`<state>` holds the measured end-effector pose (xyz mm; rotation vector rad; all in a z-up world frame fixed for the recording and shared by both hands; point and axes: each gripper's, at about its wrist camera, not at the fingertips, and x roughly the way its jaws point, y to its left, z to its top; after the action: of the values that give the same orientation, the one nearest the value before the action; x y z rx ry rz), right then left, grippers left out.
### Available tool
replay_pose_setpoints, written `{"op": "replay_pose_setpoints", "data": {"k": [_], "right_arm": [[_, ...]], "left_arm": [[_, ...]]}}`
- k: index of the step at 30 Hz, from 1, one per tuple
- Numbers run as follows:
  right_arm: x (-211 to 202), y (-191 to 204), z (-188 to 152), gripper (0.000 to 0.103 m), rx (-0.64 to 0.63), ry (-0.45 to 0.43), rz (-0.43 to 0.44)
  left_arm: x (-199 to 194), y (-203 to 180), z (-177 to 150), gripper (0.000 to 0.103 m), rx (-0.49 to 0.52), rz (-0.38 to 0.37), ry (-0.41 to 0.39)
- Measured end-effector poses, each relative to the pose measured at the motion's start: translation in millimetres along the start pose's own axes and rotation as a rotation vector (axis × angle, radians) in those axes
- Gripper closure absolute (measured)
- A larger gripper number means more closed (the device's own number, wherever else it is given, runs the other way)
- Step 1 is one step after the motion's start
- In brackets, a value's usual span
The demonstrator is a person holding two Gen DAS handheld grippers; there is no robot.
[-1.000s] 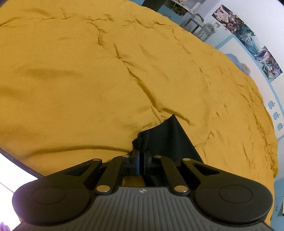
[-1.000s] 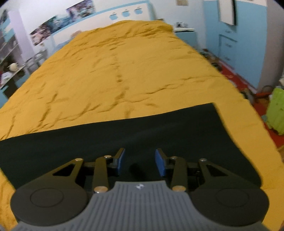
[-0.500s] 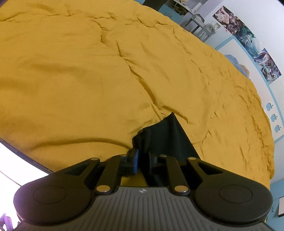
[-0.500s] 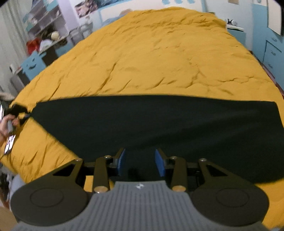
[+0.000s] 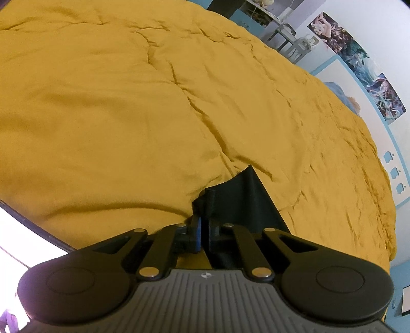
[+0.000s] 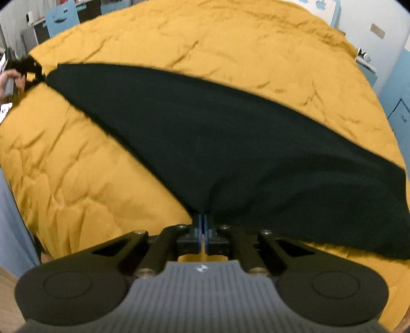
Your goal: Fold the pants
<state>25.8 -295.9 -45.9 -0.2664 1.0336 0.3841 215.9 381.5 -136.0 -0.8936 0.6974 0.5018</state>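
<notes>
Black pants (image 6: 205, 133) lie stretched across a yellow bedspread (image 6: 230, 38). In the right wrist view my right gripper (image 6: 204, 220) is shut on their near edge, and the cloth rises in a peak at the blue pads. At the far left of that view a hand (image 6: 7, 79) holds my left gripper (image 6: 41, 73) at the pants' far corner. In the left wrist view my left gripper (image 5: 203, 222) is shut on that corner of the pants (image 5: 241, 202), with a small fold of cloth standing up between the fingers. Behind it the bedspread (image 5: 128, 115) spreads out wrinkled.
Blue drawers (image 6: 399, 102) and a nightstand (image 6: 366, 61) stand to the right of the bed. Blue furniture (image 6: 61, 18) and shelves (image 5: 282, 33) line the far side. Posters (image 5: 358, 59) hang on the wall. The bed's edge runs along the left (image 6: 15, 205).
My right gripper has swung and rolled across the pants to their near edge and shut on it. My left gripper stayed in place, loosening briefly and shutting again on the corner.
</notes>
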Motion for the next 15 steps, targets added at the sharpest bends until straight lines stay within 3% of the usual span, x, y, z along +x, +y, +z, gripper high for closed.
{"op": "replay_pose_setpoints", "data": {"k": [5, 9, 10, 11, 13, 15], "right_arm": [[11, -8, -14, 0.103, 0.032, 0.044, 0.013], [1, -10, -10, 0.103, -0.011, 0.068, 0.059], [-6, -13, -8, 0.098, -0.011, 0.054, 0.067], [-13, -17, -6, 0.081, -0.003, 0.035, 0.075], [-28, -26, 0, 0.061, 0.026, -0.039, 0.086], [-38, -37, 10, 0.061, 0.054, -0.1, 0.079]], "left_arm": [[-2, 1, 0, 0.099, -0.008, -0.007, -0.007], [-19, -6, 0, 0.099, -0.003, -0.058, -0.062], [-26, -11, -1, 0.099, 0.016, -0.073, -0.081], [-35, -19, -1, 0.099, 0.045, -0.09, -0.102], [-55, -39, -3, 0.099, 0.107, -0.134, -0.141], [-76, -62, -8, 0.099, 0.182, -0.169, -0.184]]}}
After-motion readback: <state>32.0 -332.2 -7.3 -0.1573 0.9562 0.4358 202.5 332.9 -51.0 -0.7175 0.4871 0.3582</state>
